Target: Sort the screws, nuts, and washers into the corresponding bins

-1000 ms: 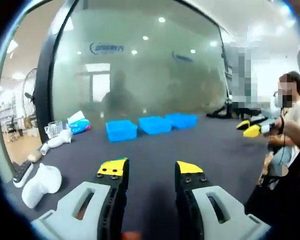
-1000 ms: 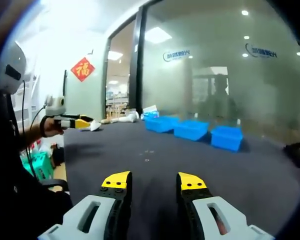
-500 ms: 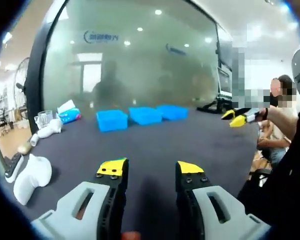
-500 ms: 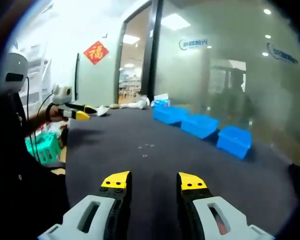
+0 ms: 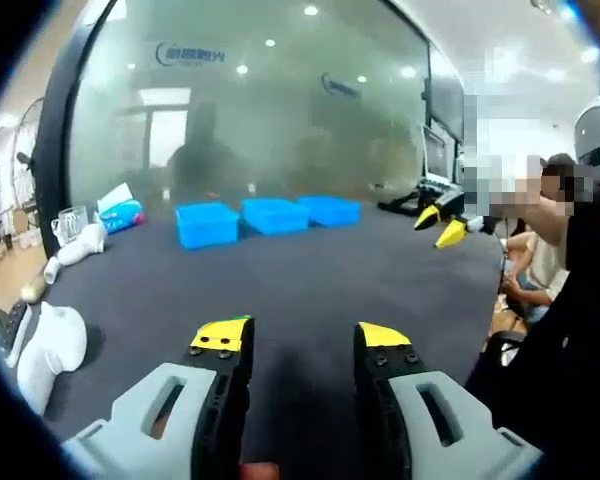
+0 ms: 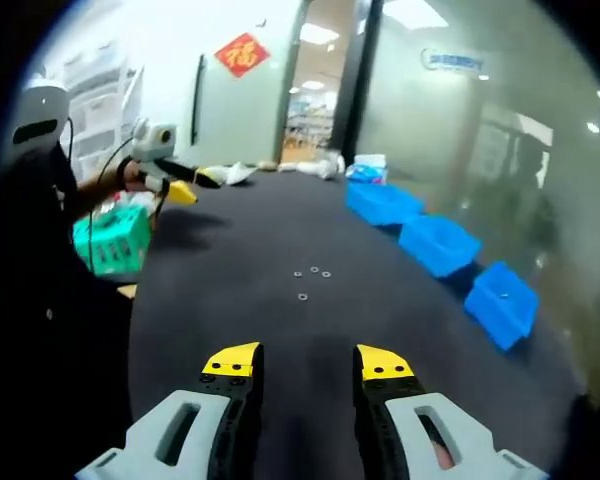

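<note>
Three blue bins [image 5: 272, 215] stand in a row at the far side of the dark grey table [image 5: 310, 275]. In the right gripper view the same bins [image 6: 439, 243] run along the right. A few small washers or nuts [image 6: 311, 273] lie loose on the table ahead of my right gripper [image 6: 308, 362], which is open and holds nothing. My left gripper [image 5: 302, 338] is open and empty above the near table. The right gripper [image 5: 438, 223] also appears at the right of the left gripper view, its yellow tips apart. The left gripper [image 6: 180, 182] enters the right gripper view from the left.
White objects [image 5: 46, 345], a tissue pack [image 5: 121, 213] and a glass cup [image 5: 70, 222] sit along the table's left side. A green basket [image 6: 110, 238] stands off the table edge. A frosted glass wall [image 5: 260, 110] rises behind the bins. A person [image 5: 540, 260] sits at the right.
Both views have swung with the hands: the right view now looks down the table with the loose parts nearer. The right gripper appears further left in the left view. Both stay open.
</note>
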